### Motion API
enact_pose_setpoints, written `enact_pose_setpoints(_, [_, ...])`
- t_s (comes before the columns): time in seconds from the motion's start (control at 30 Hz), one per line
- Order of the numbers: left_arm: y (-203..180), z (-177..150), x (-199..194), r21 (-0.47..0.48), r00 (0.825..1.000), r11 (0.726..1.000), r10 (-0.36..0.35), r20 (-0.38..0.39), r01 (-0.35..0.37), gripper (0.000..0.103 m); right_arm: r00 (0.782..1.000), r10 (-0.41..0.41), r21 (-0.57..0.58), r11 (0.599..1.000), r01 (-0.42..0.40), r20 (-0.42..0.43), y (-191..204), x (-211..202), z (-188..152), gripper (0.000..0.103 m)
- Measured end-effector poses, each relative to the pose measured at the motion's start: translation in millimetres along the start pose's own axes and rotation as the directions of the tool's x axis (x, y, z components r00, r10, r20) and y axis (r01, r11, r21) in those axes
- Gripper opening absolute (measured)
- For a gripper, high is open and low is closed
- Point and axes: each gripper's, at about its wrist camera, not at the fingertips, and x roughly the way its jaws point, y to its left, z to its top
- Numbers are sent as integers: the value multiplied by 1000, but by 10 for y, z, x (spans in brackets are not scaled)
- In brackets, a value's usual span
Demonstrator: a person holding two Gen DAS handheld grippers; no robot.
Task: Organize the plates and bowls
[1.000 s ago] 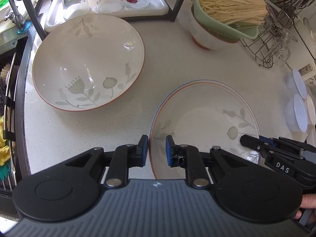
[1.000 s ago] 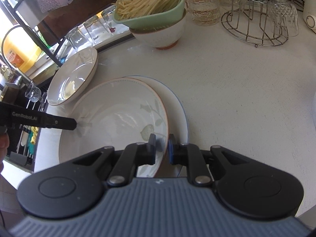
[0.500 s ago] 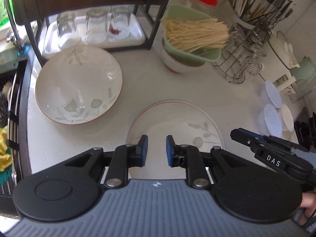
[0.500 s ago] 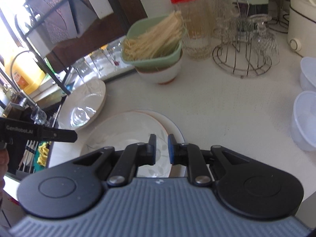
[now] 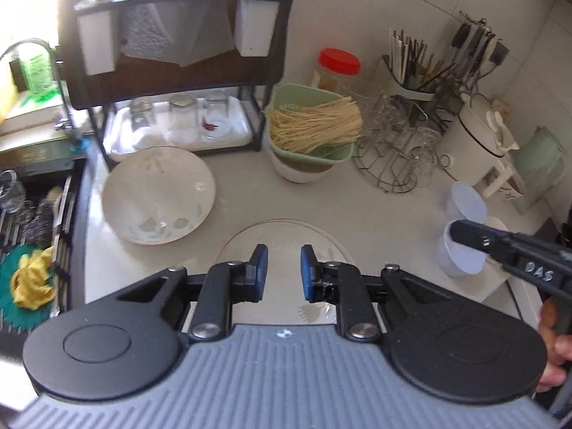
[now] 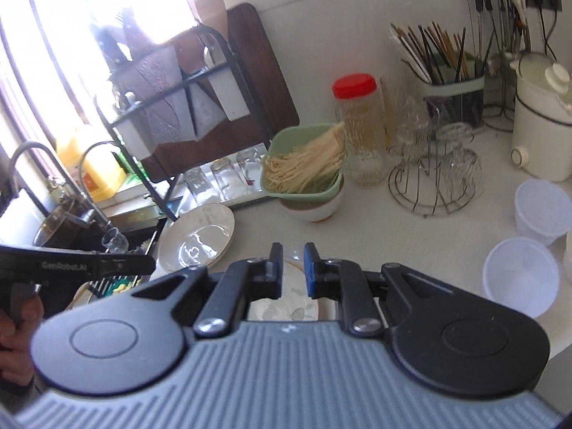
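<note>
**Both grippers empty above the stacked plates**

The left gripper (image 5: 280, 271) hangs with its blue pads slightly apart, holding nothing; the right gripper (image 6: 293, 270) likewise, its gap narrower; below both lies the round cream leaf-patterned plate (image 5: 286, 230) on the white speckled counter (image 5: 375, 211); beyond and left of the fingers sits the wide cream floral bowl (image 5: 159, 200).
</note>
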Motion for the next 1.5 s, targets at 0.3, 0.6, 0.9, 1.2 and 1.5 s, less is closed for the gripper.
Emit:
enact_pose_setpoints(0.3, [-424, -454, -437, -78, 999, 997, 21, 42, -18, 21, 998, 64, -61, 996, -63, 10, -175, -540, -78, 16])
enact_pose_setpoints(0.6, [-902, -642, -692, -30, 989, 996, 87, 116, -84, 21, 995, 95, -54, 994, -94, 17, -266, -913, -216, 16])
enact_pose_setpoints(0.9, [-1188, -831, -677, -83, 987, 988, 139, 80, -133, 21, 995, 97, -136, 986, -98, -18, -387, -1081, -404, 16])
enact_pose_setpoints(1.2, [-1272, -1043, -785, -131, 980, 976, 183, 81, -172, 21, 989, 142, -178, 973, -148, -46, -431, -1128, -470, 16])
enact_pose_setpoints(1.5, [-1141, -1159, -845, -179, 975, 965, 208, 75, -191, 21, 980, 183, -187, 963, -194, -72, -344, -1066, -504, 16])
